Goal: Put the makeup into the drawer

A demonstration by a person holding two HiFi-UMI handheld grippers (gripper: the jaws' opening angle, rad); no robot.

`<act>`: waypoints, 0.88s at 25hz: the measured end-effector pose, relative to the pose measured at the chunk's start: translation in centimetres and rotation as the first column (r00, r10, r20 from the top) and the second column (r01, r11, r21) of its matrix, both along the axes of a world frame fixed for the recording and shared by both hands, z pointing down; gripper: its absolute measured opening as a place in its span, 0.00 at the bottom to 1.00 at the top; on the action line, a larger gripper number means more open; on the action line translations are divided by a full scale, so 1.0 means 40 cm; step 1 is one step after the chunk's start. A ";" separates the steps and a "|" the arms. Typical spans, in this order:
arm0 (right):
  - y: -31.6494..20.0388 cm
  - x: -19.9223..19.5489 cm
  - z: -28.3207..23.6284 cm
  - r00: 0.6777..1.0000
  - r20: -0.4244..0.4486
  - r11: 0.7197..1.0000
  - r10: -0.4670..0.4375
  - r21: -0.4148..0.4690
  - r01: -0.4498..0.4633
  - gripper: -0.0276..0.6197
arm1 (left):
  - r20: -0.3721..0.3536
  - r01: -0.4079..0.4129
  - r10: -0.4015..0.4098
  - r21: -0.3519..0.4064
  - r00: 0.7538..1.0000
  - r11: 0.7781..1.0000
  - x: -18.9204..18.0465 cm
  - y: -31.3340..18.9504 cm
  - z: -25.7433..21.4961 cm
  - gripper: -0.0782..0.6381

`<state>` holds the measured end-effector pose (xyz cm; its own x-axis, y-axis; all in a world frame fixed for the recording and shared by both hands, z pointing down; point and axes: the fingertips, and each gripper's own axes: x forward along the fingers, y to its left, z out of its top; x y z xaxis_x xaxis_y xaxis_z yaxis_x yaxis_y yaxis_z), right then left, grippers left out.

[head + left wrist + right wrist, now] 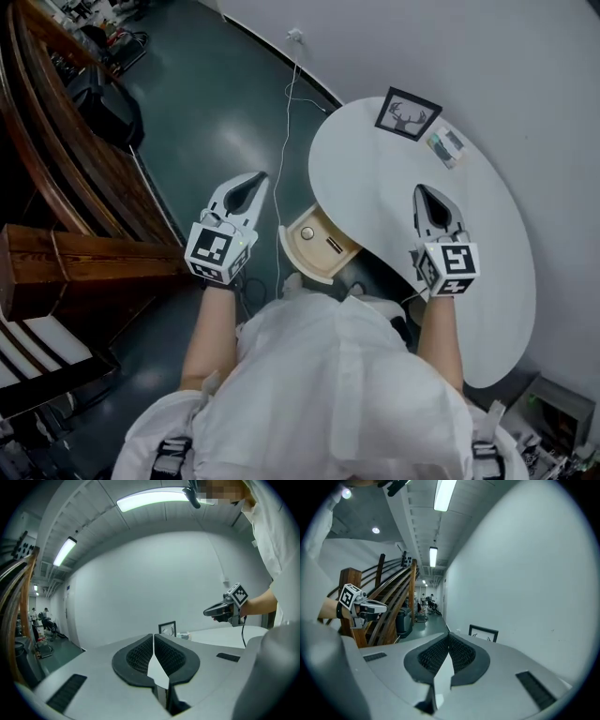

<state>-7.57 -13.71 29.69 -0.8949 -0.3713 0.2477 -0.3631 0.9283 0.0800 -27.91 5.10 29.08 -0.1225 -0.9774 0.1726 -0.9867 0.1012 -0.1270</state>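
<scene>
Grippers both closed on nothing: the left gripper [251, 185] hangs above the floor just left of the drawer [314, 262], and the right gripper [424, 195] hangs above the table [375, 169], touching nothing. The drawer stands open under the table's near edge, with a small round thing [307, 232] inside. A flat packet [446, 145], likely the makeup, lies beside the frame [408, 113] at the far edge. No pick seems under way. Next, the right gripper should reach out, open its jaws and drop onto that packet.
</scene>
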 end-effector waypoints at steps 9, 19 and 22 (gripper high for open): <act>-0.077 0.115 -0.103 0.995 0.102 0.998 -0.023 0.056 0.017 0.06 | 0.018 0.080 -0.082 0.096 0.996 0.992 0.056 -0.033 -0.084 0.14; -0.128 0.217 -0.141 0.991 0.128 0.996 -0.051 0.084 0.040 0.06 | 0.024 0.111 -0.116 0.152 0.993 0.982 0.150 -0.068 -0.126 0.14; -0.137 0.235 -0.146 0.989 0.136 0.995 -0.055 0.087 0.044 0.06 | 0.023 0.126 -0.131 0.165 0.991 0.978 0.169 -0.067 -0.135 0.14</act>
